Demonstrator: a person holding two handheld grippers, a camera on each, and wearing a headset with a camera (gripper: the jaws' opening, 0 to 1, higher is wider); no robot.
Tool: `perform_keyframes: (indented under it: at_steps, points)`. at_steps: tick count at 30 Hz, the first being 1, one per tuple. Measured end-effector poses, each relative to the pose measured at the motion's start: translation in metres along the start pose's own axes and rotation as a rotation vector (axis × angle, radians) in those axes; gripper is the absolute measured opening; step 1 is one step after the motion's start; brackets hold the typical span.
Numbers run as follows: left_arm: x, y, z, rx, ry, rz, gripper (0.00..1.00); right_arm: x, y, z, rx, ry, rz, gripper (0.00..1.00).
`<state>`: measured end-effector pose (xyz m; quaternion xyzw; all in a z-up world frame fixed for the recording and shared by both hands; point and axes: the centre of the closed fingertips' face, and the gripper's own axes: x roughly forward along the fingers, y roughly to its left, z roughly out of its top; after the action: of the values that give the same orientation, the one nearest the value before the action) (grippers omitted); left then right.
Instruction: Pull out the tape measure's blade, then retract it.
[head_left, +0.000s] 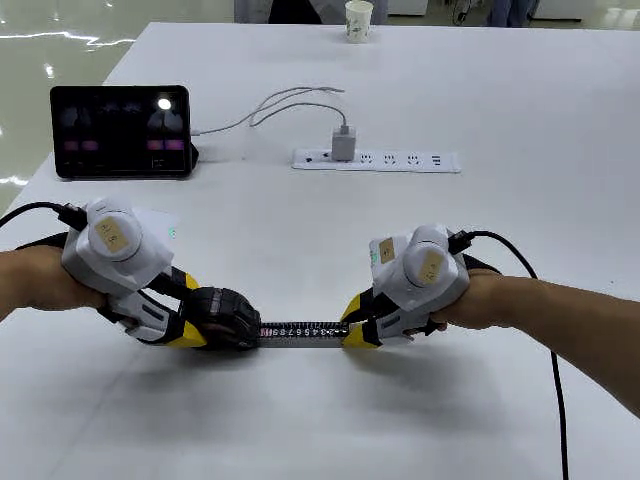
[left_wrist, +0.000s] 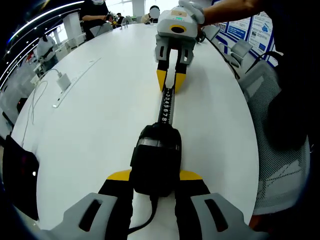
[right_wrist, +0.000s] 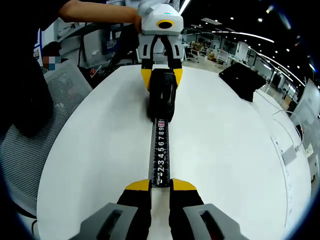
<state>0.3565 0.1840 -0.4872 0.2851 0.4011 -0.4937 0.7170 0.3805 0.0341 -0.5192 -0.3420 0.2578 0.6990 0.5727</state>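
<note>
A black tape measure case (head_left: 222, 317) lies on the white table, clamped between the yellow-tipped fingers of my left gripper (head_left: 188, 312). In the left gripper view the case (left_wrist: 156, 159) sits between the jaws of my left gripper (left_wrist: 156, 176). A short length of numbered blade (head_left: 303, 329) runs out of the case to the right. My right gripper (head_left: 356, 322) is shut on the blade's end. In the right gripper view the blade (right_wrist: 161, 155) leads from my right gripper (right_wrist: 160, 185) away to the case (right_wrist: 163, 98).
A dark tablet (head_left: 121, 131) stands at the back left, a white power strip (head_left: 377, 159) with a charger and cable lies mid-table, and a paper cup (head_left: 358, 20) sits at the far edge. The white table (head_left: 520, 120) is wide. Cables trail from both grippers.
</note>
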Motion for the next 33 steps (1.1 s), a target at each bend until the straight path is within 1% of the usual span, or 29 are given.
perform_keyframes:
  at_steps: [22, 33]
  points:
    - [0.001, 0.001, 0.0, 0.002, 0.012, -0.001, 0.26, -0.025, 0.003, -0.029, 0.027, 0.042, -0.014, 0.09]
    - [0.001, 0.001, 0.0, 0.0, 0.014, 0.002, 0.26, -0.038, 0.005, -0.047, 0.043, 0.063, -0.024, 0.09]
